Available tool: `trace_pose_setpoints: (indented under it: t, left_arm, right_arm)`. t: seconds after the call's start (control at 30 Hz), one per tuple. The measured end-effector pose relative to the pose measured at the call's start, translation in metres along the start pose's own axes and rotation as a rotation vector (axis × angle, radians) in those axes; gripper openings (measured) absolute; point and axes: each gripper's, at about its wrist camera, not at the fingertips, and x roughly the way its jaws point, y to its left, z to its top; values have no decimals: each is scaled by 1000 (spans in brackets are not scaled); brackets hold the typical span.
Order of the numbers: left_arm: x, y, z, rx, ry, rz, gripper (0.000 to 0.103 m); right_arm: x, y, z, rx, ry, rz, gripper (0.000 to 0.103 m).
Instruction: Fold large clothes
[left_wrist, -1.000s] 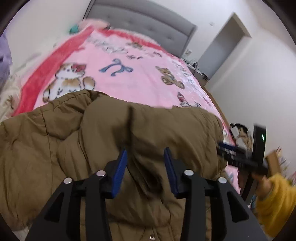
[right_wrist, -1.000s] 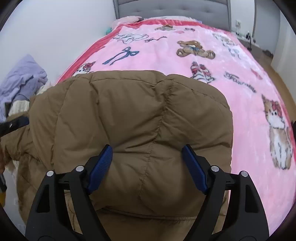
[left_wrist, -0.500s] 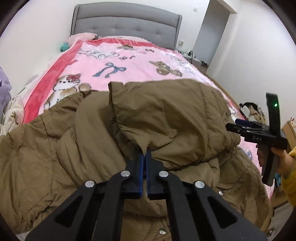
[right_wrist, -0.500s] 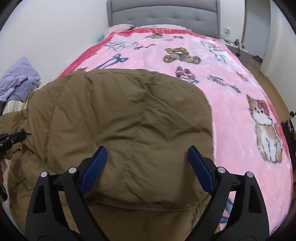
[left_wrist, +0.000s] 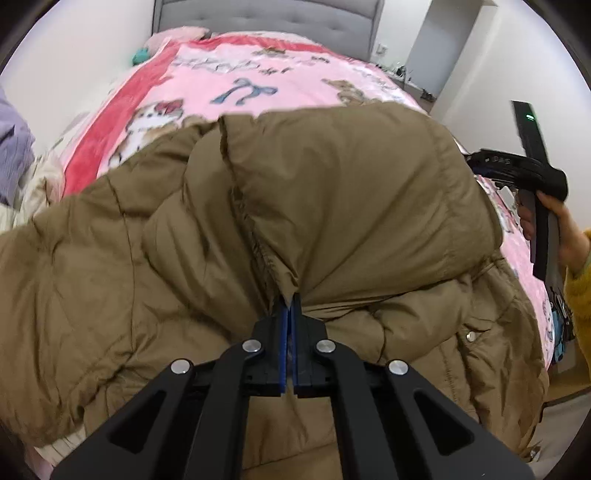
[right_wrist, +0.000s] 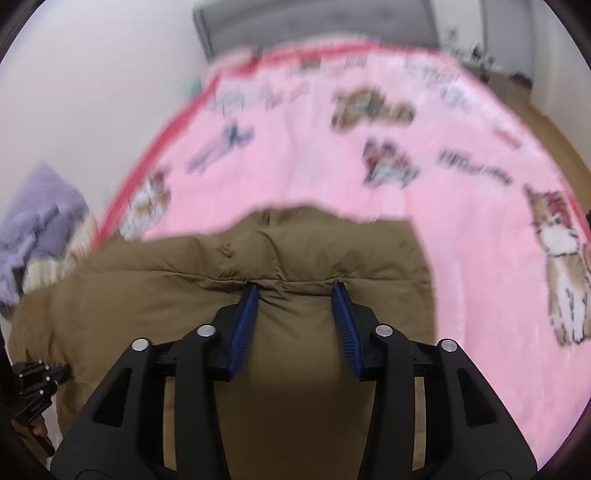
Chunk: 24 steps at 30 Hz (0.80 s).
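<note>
A large brown puffer jacket (left_wrist: 332, 206) lies crumpled at the foot of the bed. My left gripper (left_wrist: 290, 306) is shut on a fold of the jacket's edge and holds it up. In the right wrist view the jacket (right_wrist: 295, 369) fills the lower frame. My right gripper (right_wrist: 295, 291) has its jaws partly closed with a padded ridge of the jacket between the blue pads; they look open around it. The right gripper also shows in the left wrist view (left_wrist: 517, 170), held by a hand at the jacket's right side.
The bed carries a pink cartoon blanket (left_wrist: 258, 85) with a red border, a grey headboard (left_wrist: 266, 14) behind. Purple and cream clothes (right_wrist: 37, 229) are piled at the left. A doorway (left_wrist: 443, 44) and white walls stand at the right.
My left gripper stays shut on the jacket and has lifted the fold higher. My right gripper's jaws have narrowed and it has moved down onto the jacket; its view is blurred.
</note>
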Motion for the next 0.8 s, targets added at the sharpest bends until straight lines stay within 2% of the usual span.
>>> trace_pose_setpoints:
  t: [0.13, 0.23, 0.3, 0.4, 0.43, 0.5, 0.57, 0.63, 0.67, 0.7, 0.8]
  left_arm:
    - [9, -1, -4, -7, 16, 12, 1]
    - [7, -3, -3, -26, 15, 28, 1]
    - [-2, -8, -2, -21, -6, 62, 1]
    - [-32, -20, -3, 19, -83, 101, 4]
    - [-44, -25, -2, 37, -118, 138, 5]
    - [-62, -39, 5, 72, -181, 219, 5]
    - [-80, -50, 14, 76, -266, 259, 5]
    - [-92, -56, 29, 75, -338, 246, 5]
    - [-92, -63, 42, 83, -356, 197, 8]
    - [-86, -67, 52, 97, -339, 175, 12]
    - [-50, -74, 85, 133, -280, 143, 13]
  right_arm:
    - [31, 8, -3, -38, 71, -41, 42]
    - [38, 4, -2, -2, 107, -40, 43]
    - [27, 3, 0, 16, 80, -36, 43]
    - [-10, 5, -6, 17, -69, -4, 45]
    - [-23, 7, -9, 6, -133, 3, 49]
    - [-49, 16, -18, -34, -265, -2, 67]
    - [-61, 27, -22, -81, -307, 31, 67]
    - [-61, 41, -22, -133, -302, 72, 66]
    - [-57, 51, -21, -168, -288, 91, 65]
    - [-53, 56, -19, -188, -277, 88, 62]
    - [-33, 75, -16, -242, -225, 63, 61]
